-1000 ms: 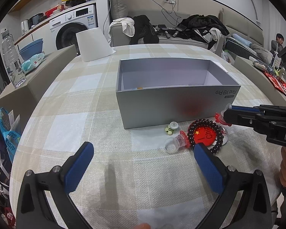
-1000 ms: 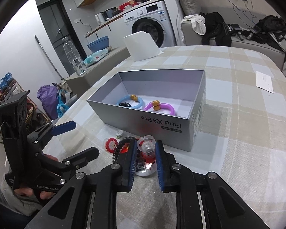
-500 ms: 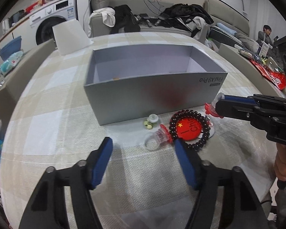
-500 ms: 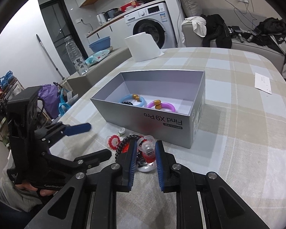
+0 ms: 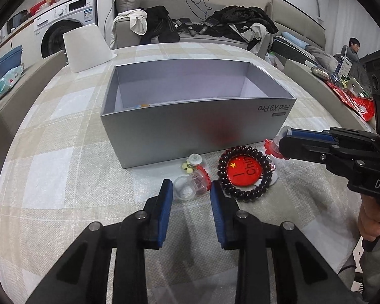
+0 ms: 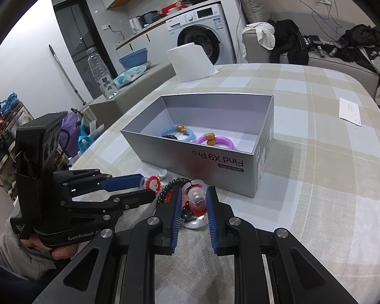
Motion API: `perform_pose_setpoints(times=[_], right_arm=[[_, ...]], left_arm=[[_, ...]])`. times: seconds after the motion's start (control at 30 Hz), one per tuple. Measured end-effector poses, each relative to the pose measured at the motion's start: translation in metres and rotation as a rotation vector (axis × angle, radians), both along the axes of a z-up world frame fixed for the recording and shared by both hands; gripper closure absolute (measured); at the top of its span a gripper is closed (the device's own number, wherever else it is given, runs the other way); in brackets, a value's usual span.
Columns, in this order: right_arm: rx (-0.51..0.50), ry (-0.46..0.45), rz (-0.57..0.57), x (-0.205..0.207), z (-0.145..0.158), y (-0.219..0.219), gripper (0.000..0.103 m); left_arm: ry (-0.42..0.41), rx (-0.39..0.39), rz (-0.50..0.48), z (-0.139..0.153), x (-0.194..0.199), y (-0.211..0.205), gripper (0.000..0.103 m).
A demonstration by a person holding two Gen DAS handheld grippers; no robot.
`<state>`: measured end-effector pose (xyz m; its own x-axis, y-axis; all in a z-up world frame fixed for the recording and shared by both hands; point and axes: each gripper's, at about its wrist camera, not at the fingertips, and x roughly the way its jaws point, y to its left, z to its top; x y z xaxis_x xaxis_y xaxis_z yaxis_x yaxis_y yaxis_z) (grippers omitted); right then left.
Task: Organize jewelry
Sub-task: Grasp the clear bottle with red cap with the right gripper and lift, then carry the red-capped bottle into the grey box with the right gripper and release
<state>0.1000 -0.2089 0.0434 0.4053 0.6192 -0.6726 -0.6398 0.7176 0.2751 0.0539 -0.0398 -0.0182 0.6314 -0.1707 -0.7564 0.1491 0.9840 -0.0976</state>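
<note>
Right now your left tool [image 5: 191, 195] sits low over the worktop [image 5: 63, 172], fingers level and pointing toward the near long wall of the grey box [image 5: 190, 131]. Its blue pads are partly apart, flanking a clear toy ring with a red top [image 5: 193, 185] that lies on its side, band toward you and red top toward the box; you cannot tell whether the pads touch it. Just beside it to the right lies the dark bead bracelet [image 5: 244, 173], flat around a red badge [image 5: 244, 173].

Your right tool [image 6: 193, 205] reaches in from the right, held nearly level, its blue pads closed in on a second ring with a clear top and red body [image 6: 197, 200], which stands upright near the box's front corner. The box's long axis runs across the left view; inside it, against the front wall, rest a blue ring [image 6: 177, 133] and a purple ring [image 6: 215, 141].
</note>
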Motion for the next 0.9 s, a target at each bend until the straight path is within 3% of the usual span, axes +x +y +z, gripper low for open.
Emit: perform_pose_setpoints(times=[0.9], right_arm=[[0.054,-0.059,-0.01,-0.005,0.019,-0.007,0.085]], left_arm=[[-0.141,0.034,0.07,0.025,-0.013,0.005,0.078]])
